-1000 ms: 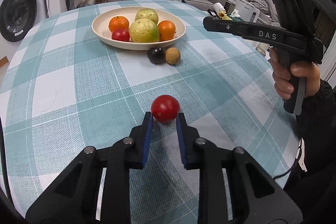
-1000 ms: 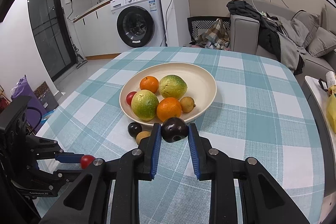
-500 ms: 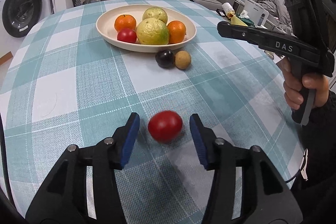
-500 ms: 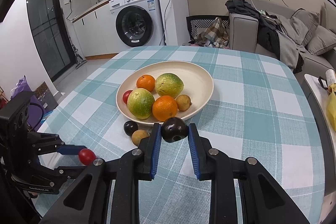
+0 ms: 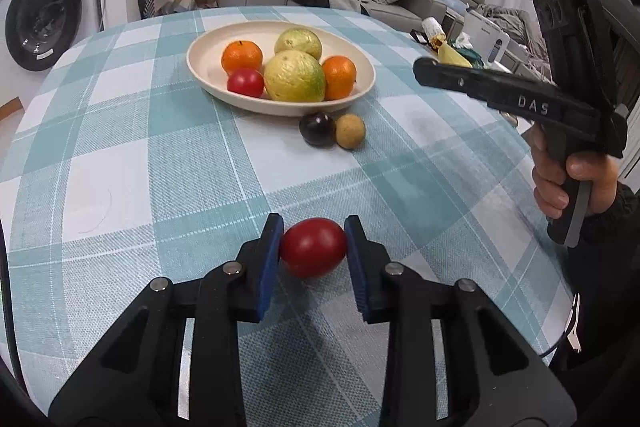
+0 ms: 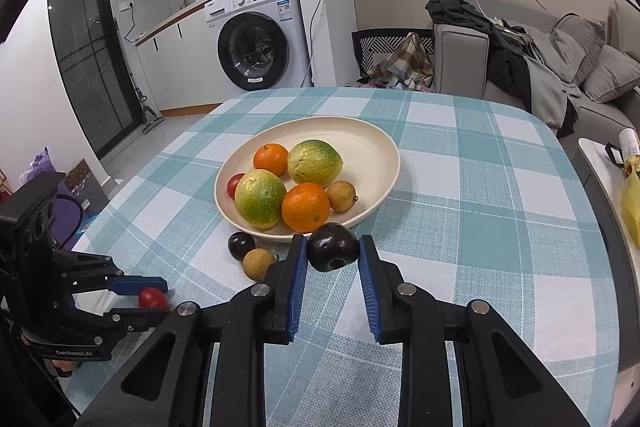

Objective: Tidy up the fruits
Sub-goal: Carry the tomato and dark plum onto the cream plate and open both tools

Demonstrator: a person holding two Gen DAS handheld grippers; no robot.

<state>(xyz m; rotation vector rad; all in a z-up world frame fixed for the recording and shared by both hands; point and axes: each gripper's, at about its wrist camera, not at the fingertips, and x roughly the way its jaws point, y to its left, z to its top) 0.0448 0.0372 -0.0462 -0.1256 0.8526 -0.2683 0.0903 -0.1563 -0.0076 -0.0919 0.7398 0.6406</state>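
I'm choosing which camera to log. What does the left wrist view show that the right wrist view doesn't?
Only the left wrist view: the person's hand on the right gripper's handle.

Only the right: the dark plum clamped in the right gripper, and a small brown fruit in the plate.

Both: the plate, and the red tomato between the closing jaws of the left gripper.

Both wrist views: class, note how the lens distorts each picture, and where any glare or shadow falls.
Left wrist view: dark vignette corners, table edge bowed, soft shadow under the red tomato. Right wrist view: the same fisheye bending, bowed walls, a glossy highlight on the dark plum, all sharp.
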